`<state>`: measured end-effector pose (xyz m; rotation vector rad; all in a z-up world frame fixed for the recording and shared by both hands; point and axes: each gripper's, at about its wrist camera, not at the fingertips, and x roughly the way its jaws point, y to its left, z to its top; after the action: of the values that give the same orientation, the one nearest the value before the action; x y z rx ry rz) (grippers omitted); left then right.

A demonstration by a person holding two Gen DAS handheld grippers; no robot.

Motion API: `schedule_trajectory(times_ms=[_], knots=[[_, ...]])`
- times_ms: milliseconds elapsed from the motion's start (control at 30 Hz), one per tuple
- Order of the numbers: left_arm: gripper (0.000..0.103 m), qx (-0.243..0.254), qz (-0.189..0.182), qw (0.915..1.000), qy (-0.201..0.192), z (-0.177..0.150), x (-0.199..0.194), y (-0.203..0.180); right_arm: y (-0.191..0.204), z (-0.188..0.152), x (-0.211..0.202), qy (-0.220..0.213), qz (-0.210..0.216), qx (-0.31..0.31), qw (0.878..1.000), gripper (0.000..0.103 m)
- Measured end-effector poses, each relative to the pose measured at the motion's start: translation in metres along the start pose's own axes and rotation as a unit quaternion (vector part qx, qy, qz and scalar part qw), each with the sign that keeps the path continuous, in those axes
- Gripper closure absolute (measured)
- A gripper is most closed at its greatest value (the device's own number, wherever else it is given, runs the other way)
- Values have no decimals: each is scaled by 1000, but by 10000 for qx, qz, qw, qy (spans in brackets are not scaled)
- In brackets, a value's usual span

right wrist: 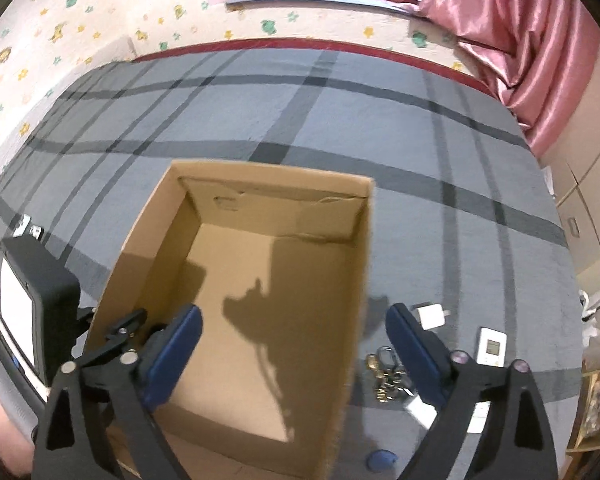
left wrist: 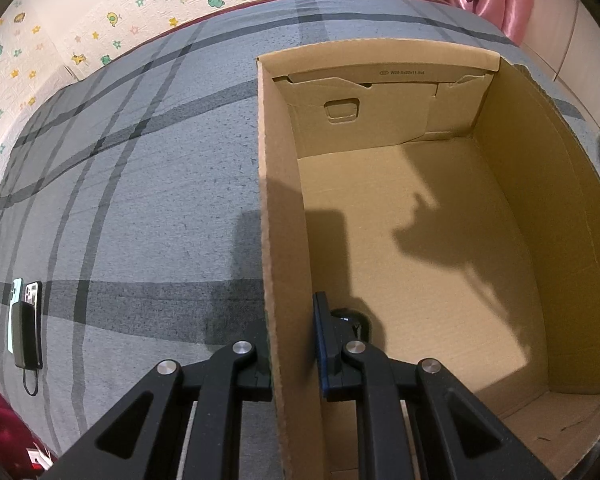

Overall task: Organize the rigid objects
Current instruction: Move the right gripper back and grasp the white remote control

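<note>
Grey plaid bedding (right wrist: 380,128) covers the surface, with star-patterned wallpaper and a pink curtain (right wrist: 512,28) behind. On it stands an open brown cardboard box (left wrist: 420,208), its floor bare apart from shadows, a punched handle flap in the far wall. The left gripper (left wrist: 292,360) is clamped on the box's near-left wall, one finger outside and the blue-padded one inside. The right gripper (right wrist: 294,344) hangs wide open over the box's right wall. Only the left view shows two phones with a power bank (left wrist: 26,320) far left; only the right view shows keys (right wrist: 386,376), a white charger (right wrist: 430,316) and a small white display device (right wrist: 491,346) right of the box.
</note>
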<state>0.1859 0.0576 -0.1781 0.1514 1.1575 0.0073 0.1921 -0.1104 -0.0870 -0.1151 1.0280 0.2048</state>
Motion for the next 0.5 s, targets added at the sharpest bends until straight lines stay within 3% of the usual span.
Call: schedule_trajectory(times_ms=[100, 500], knots=[[88, 5, 11, 10000, 1, 0, 0, 0, -19, 1, -9, -67, -65, 143, 9999, 1], [88, 13, 19, 10000, -8, -1, 0, -1, -103, -11, -19, -196, -499, 777, 9955, 0]])
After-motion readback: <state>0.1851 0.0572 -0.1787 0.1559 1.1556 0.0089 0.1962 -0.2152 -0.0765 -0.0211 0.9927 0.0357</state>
